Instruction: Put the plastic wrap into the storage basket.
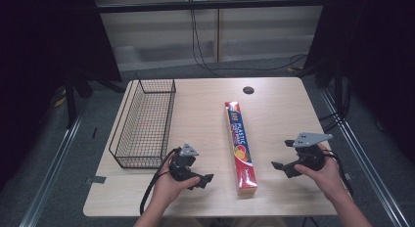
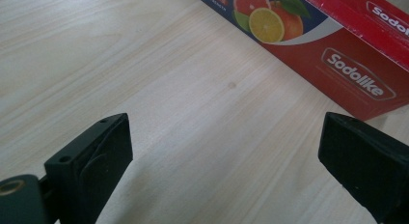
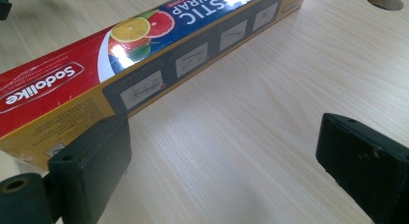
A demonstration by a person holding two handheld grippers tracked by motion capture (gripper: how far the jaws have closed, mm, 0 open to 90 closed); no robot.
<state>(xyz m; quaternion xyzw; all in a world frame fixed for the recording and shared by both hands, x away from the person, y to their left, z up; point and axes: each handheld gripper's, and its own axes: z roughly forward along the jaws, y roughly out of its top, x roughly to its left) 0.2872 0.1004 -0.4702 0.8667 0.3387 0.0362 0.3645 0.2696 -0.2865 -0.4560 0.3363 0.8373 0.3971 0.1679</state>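
Plastic wrap box (image 1: 240, 147) lies flat near the middle of the bench (image 1: 274, 109), its long axis running from about twelve o'clock down to six o'clock, with the near end close to the front edge. It sits alone on bare wood, so both long sides are free to approach. The left claw (image 1: 204, 180) rests low at about eight o'clock from the box's near end, jaws spread wide with nothing between them; in the left gripper view the red end of the box (image 2: 357, 74) lies ahead at about one o'clock, apart from both jaws. The right claw (image 1: 282, 157) hovers at about four o'clock from that same end, likewise wide open and empty, and in the right gripper view the yellow side of the box (image 3: 159, 74) runs past just beyond the left-hand jaw, near it, though I cannot tell whether they touch. Judging from this, the two hands flank the box so that each can close in on a long side, and the wide opening suits the width of the carton. A wire basket (image 1: 145, 122) stands at about ten o'clock from the box, along the left edge of the bench, its long side parallel to the box; that likely makes it a ready place for the box. A round hole (image 1: 248, 90) in the bench lies beyond the far end.
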